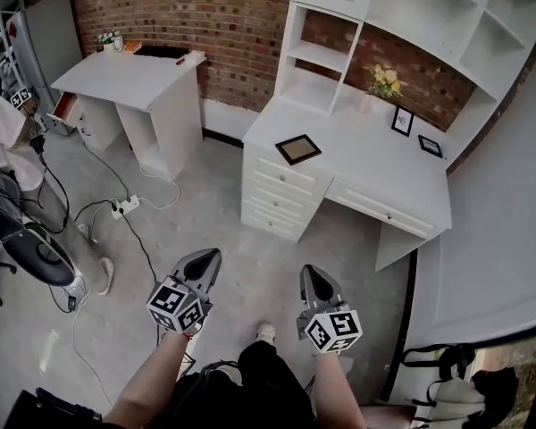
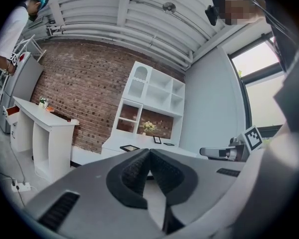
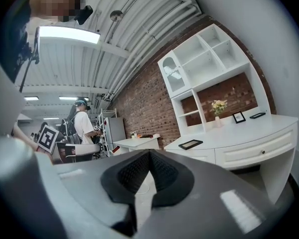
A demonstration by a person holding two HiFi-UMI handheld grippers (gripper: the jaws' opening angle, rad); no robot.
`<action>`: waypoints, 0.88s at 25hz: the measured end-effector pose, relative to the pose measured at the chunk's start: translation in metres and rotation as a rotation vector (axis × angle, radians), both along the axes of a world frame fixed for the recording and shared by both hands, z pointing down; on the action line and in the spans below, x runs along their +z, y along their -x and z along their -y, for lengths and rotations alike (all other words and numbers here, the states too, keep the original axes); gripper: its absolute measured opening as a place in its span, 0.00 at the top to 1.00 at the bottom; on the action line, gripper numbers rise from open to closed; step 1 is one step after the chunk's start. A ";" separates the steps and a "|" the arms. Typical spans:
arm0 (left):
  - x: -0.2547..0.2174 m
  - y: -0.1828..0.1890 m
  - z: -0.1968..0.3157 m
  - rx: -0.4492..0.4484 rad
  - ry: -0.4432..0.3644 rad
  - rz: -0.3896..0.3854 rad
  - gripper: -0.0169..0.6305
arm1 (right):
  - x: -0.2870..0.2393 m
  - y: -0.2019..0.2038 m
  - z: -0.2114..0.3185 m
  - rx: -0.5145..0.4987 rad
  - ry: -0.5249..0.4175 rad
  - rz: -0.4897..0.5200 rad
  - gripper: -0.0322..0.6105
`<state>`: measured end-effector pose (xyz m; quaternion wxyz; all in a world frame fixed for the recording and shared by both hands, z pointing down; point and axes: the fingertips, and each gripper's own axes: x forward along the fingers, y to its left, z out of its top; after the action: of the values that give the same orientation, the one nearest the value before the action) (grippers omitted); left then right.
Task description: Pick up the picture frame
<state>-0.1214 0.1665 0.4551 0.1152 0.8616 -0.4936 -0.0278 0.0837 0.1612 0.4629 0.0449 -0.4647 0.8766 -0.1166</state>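
Note:
A dark-framed picture frame [image 1: 298,148] lies flat near the front left corner of the white desk [image 1: 357,155]; it also shows as a small frame [image 2: 129,148] in the left gripper view and as the frame [image 3: 190,144] in the right gripper view. Two smaller black frames [image 1: 402,120] [image 1: 431,146] sit further back on the desk. My left gripper [image 1: 211,256] and right gripper [image 1: 310,272] hover over the floor, well short of the desk, both pointing toward it. Both are shut with nothing held.
A vase of yellow flowers [image 1: 384,82] stands by the white shelf unit [image 1: 402,16]. A second white desk [image 1: 129,79] stands at the left by the brick wall. Cables and a power strip [image 1: 125,206] lie on the grey floor. A person [image 1: 4,141] stands at the far left.

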 end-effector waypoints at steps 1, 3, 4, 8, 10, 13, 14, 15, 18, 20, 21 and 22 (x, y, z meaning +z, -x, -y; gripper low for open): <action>0.000 -0.002 0.009 -0.004 0.000 -0.004 0.98 | 0.001 -0.002 0.009 -0.005 0.003 -0.002 0.95; 0.001 -0.009 0.024 -0.010 0.004 -0.006 0.98 | 0.003 -0.006 0.026 -0.016 0.009 -0.005 0.95; 0.002 -0.012 0.032 -0.013 0.007 -0.007 0.98 | 0.004 -0.007 0.034 -0.022 0.013 -0.005 0.95; 0.003 -0.023 0.062 -0.022 0.015 -0.011 0.98 | 0.009 -0.017 0.065 -0.036 0.027 -0.003 0.95; 0.004 -0.029 0.077 -0.026 0.016 -0.010 0.98 | 0.012 -0.022 0.081 -0.039 0.032 -0.012 0.95; 0.005 -0.037 0.099 -0.034 0.013 -0.003 0.98 | 0.017 -0.029 0.103 -0.047 0.038 -0.035 0.95; 0.004 -0.039 0.106 -0.039 0.012 -0.003 0.98 | 0.018 -0.032 0.110 -0.051 0.041 -0.037 0.95; 0.004 -0.043 0.113 -0.044 0.010 -0.004 0.98 | 0.019 -0.034 0.117 -0.057 0.044 -0.038 0.95; 0.003 -0.051 0.130 -0.058 0.005 -0.008 0.98 | 0.022 -0.042 0.133 -0.081 0.053 -0.033 0.95; 0.002 -0.055 0.140 -0.066 -0.001 -0.014 0.98 | 0.023 -0.046 0.144 -0.087 0.059 -0.019 0.95; 0.002 -0.057 0.143 -0.071 -0.004 -0.018 0.98 | 0.024 -0.049 0.149 -0.086 0.062 -0.010 0.95; 0.001 -0.059 0.146 -0.075 -0.005 -0.020 0.98 | 0.025 -0.051 0.153 -0.083 0.067 -0.002 0.95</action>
<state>-0.0625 0.0203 0.4565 0.1171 0.8425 -0.5242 -0.0420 0.1347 0.0081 0.4875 0.0235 -0.4292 0.8908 -0.1472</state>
